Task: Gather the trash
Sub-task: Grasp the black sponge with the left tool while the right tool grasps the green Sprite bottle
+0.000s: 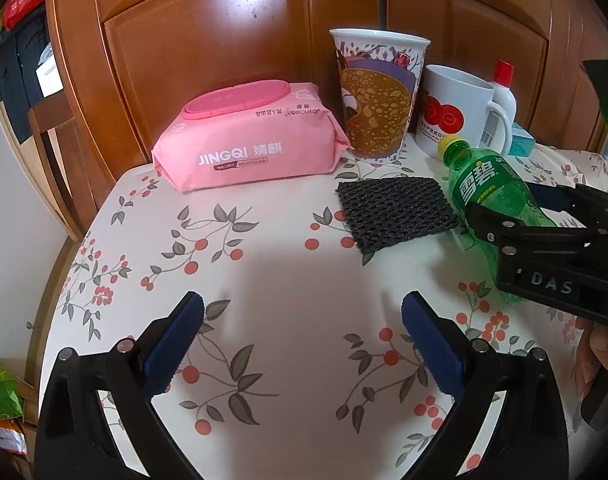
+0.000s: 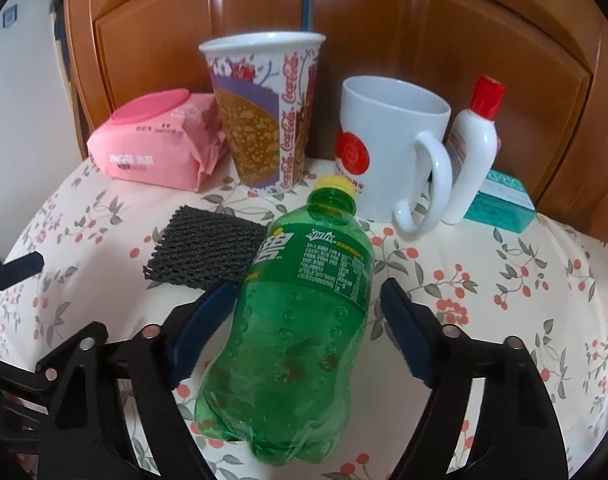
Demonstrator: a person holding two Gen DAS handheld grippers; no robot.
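Right wrist view: right claw (image 2: 304, 320) straddles the lying bottle (image 2: 300, 312), wide, ready to close; left claw (image 1: 304, 340) gapes empty.

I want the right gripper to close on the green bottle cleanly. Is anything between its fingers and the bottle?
Nothing visible. The green bottle lies between the right gripper's open fingers; the black mesh pad sits just left.

We see both views evenly lit, soft indoor light from above/front; a broad faint shadow lies on the counter (image 1: 288, 264) ahead of the left hand-held gripper (image 1: 303, 312). Glare streaks on the glossy wooden panel (image 1: 208, 40) and a pinkish cast near the wipes pack (image 1: 248, 148). Strong fisheye bending w/ dark vignetted corners; edges slightly soft, centre sharp.
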